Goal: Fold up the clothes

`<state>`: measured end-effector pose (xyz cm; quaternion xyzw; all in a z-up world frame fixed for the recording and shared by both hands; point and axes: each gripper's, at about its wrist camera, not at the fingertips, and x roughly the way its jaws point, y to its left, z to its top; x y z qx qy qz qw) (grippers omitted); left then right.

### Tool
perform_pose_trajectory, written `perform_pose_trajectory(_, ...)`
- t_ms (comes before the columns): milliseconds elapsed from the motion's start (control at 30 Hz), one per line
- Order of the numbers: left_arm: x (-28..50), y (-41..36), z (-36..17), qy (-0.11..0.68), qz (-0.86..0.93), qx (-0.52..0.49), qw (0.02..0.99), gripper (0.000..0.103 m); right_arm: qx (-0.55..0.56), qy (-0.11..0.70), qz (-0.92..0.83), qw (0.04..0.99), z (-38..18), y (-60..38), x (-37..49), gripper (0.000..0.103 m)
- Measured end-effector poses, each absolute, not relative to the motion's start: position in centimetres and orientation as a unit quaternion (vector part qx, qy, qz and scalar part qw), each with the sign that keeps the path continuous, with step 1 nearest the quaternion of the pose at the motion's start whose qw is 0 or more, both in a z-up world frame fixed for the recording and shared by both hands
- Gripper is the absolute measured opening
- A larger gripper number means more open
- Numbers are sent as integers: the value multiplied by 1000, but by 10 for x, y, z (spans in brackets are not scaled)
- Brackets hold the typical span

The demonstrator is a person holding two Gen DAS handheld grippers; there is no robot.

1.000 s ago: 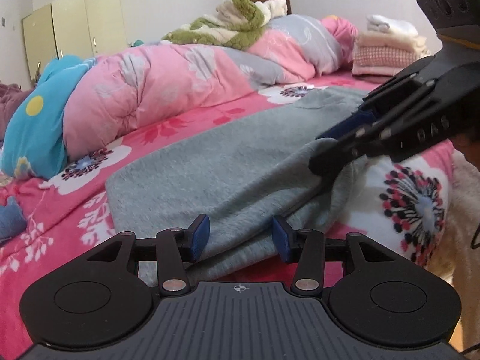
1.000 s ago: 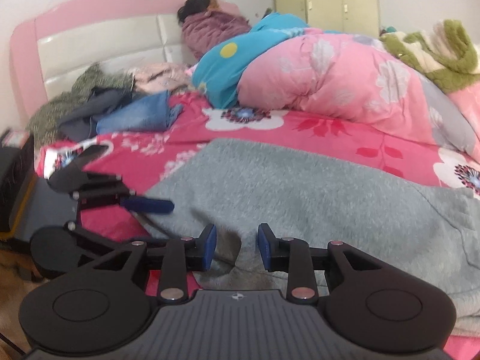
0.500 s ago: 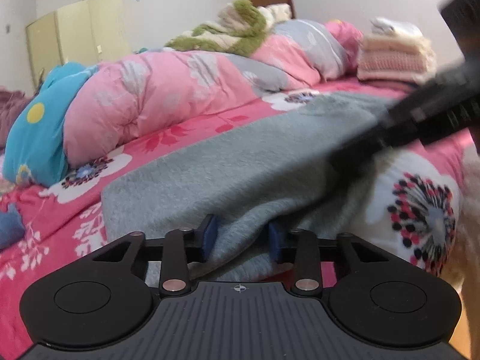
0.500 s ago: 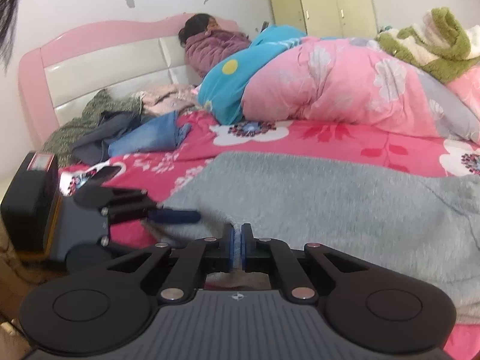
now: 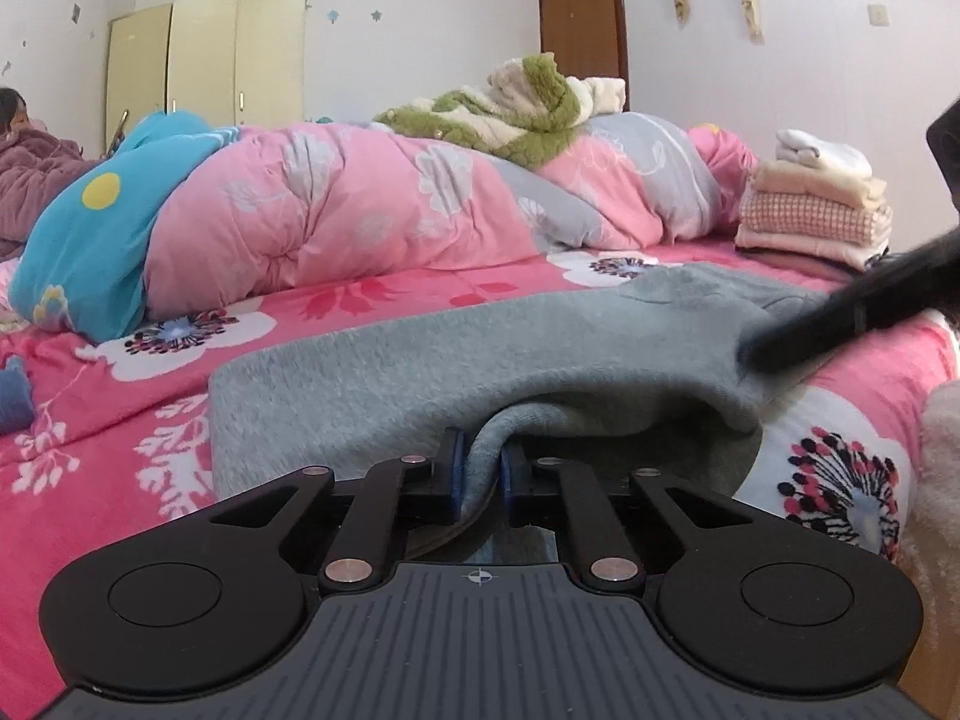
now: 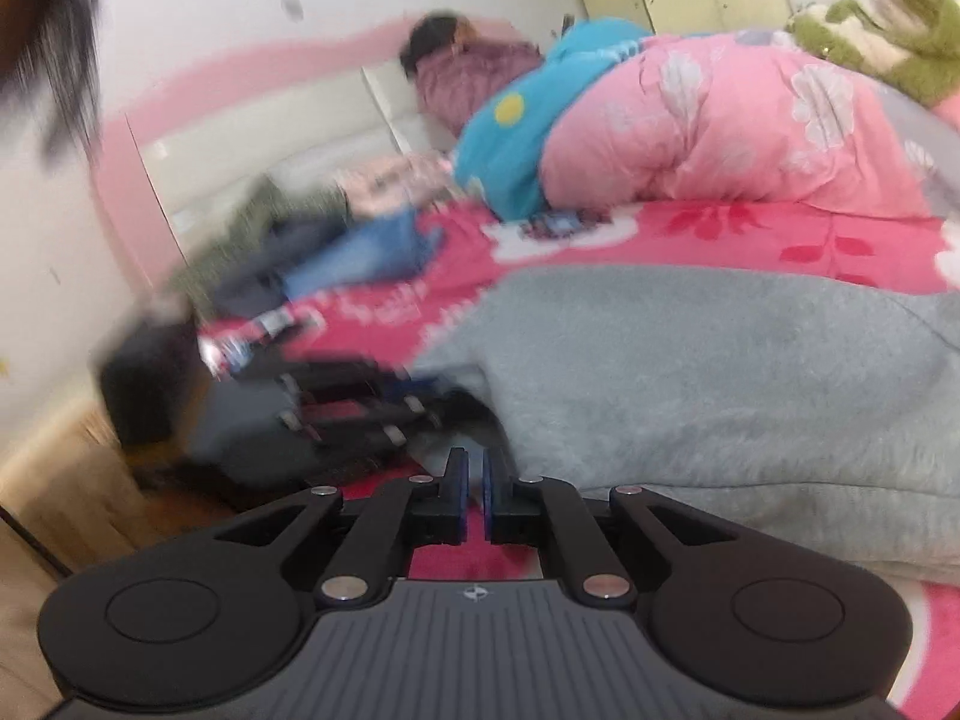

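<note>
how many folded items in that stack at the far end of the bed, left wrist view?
4 visible in the folded stack: white item on top, cream one under it, pink checked one next, pale one at the bottom. The right claw's dark arm crosses the stack's lower corner, so more may be hidden.

The left tool (image 5: pixel 480 471) is matte black, with two slim fingers tipped by blue pads (image 5: pixel 457 468), each finger hinged on a linkage with small silver screws. Behind sits a grey ribbed plate bearing a tiny crosshair mark, flanked by two round black housings with circular recesses. The right tool (image 6: pixel 474 483) is built alike: black links, blue pads, silver screws, ribbed grey plate.
</note>
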<state>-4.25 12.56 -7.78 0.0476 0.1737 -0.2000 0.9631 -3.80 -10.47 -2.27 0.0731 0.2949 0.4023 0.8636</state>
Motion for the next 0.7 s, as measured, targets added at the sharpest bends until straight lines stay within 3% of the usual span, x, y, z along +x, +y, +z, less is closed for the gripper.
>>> perform_pose_trajectory(167, -43, 130, -76, 159, -204, 36, 965, 10, 116, 261, 361, 888, -8, -126, -17, 5)
perform_pose_trajectory(267, -43, 131, -73, 152, -204, 27, 967, 10, 34, 260, 338, 904, -9, -115, -5, 5)
perform_pose_trajectory(333, -42, 132, -72, 147, -204, 21, 967, 10, -41, 265, 345, 899, -14, -100, -2, 9)
perform_pose_trajectory(400, -41, 132, -71, 145, -205, 15, 968, 10, -106, 263, 368, 885, -20, -85, -5, 24)
perform_pose_trajectory(433, -40, 133, -70, 144, -206, 13, 968, 10, -135, 255, 377, 880, -21, -80, -9, 27)
perform_pose_trajectory(700, -39, 134, -69, 132, -207, 5, 969, 9, -263, 212, 431, 837, -25, -60, -12, 37)
